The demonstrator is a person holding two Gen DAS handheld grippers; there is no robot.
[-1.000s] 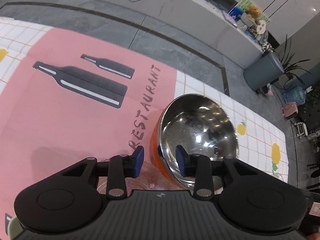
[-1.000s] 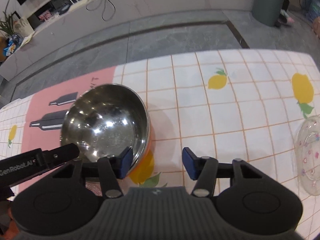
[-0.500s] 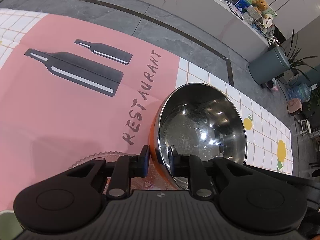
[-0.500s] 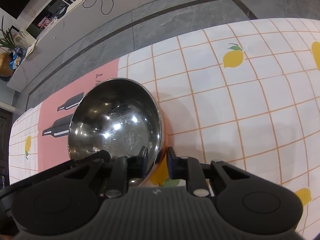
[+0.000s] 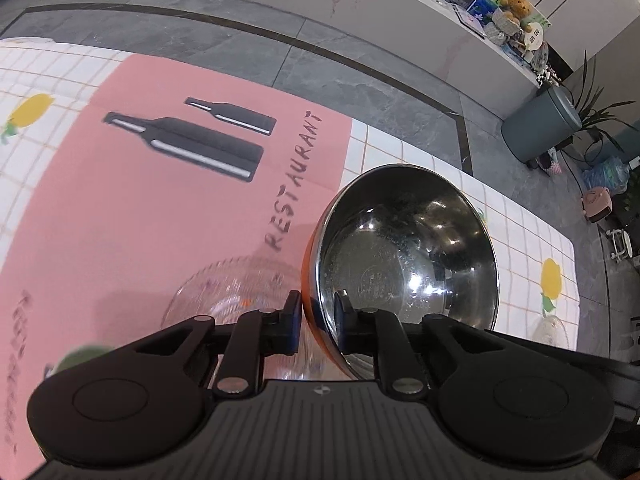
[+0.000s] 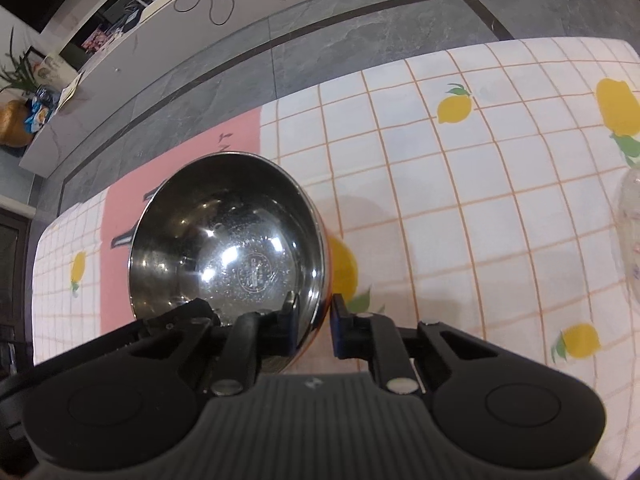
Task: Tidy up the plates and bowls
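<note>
Gripping the steel bowl (image 5: 408,252) from two sides, I have both tools pinched on its rim. The left gripper (image 5: 317,318) straddles the near-left edge, one blue pad outside on the orange wall and one inside on the steel. The right gripper (image 6: 313,322) straddles the near-right edge in the same way. Both sets of jaws are closing the last little way, with the rim between them and the pads pressing on it.

Position of the bowl: tilted, its mouth turned toward me, over the seam where the pink mat (image 5: 132,216) meets the lemon-checked tablecloth (image 6: 480,184); I judge it clear of the table, though its base is hidden.

Governing relation: the bowl is round, so no long axis matters. What counts is that it lies straight ahead of both jaws, shared evenly, neither hand nearer. A clear glass plate (image 5: 236,292) sits below and to the left of the bowl, just beside the left gripper; a second glass dish (image 6: 628,240) lies well apart at the right edge. I judge the coming carry depends on moving both hands together, so the rim does not twist free.
</note>
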